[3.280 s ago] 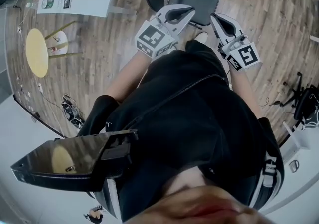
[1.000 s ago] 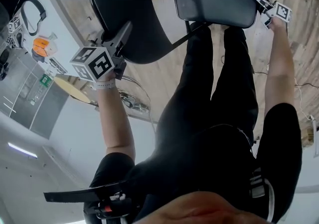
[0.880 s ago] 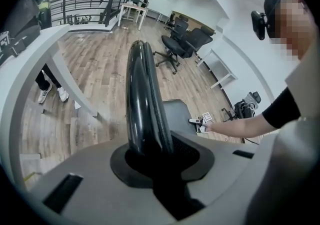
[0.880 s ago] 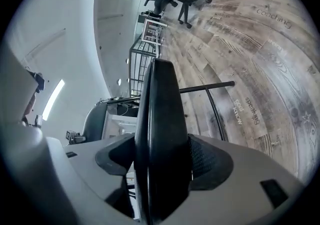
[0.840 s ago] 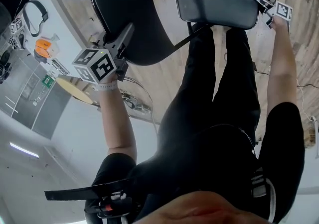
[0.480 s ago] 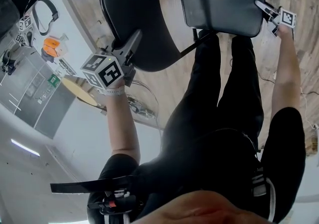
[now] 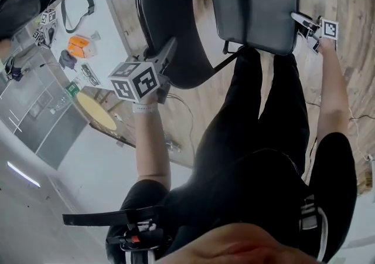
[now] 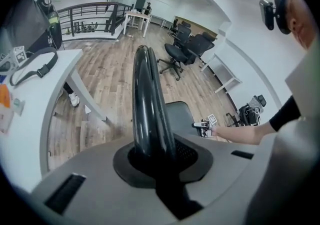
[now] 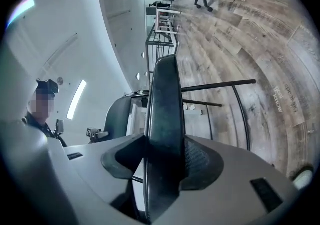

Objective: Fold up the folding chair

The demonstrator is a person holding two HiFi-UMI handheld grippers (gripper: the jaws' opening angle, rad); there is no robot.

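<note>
The black folding chair's rounded backrest (image 7: 170, 16) and square seat (image 7: 255, 4) fill the top of the head view. My left gripper (image 7: 168, 48) clamps the backrest's near edge (image 8: 149, 109), which fills the gap between its closing jaws. My right gripper (image 7: 303, 22) is at the seat's right edge. In the right gripper view that padded seat edge (image 9: 165, 119) stands between the jaws, which are closing and touch it on both sides. Each gripper shows small in the other's view: the right gripper (image 8: 202, 125) and the left gripper (image 9: 97, 133).
A white table (image 7: 108, 28) at the left carries an orange object (image 7: 81, 47) and a black strap (image 7: 76, 7). A round yellow stool (image 7: 96, 110) stands below it. The person's legs (image 7: 263, 116) are just under the seat. Office chairs (image 8: 185, 49) stand farther off on the wood floor.
Over the last second both grippers have risen while staying on the backrest and the seat edge. The seat's edge has come up with the right gripper, and more of the table shows.
</note>
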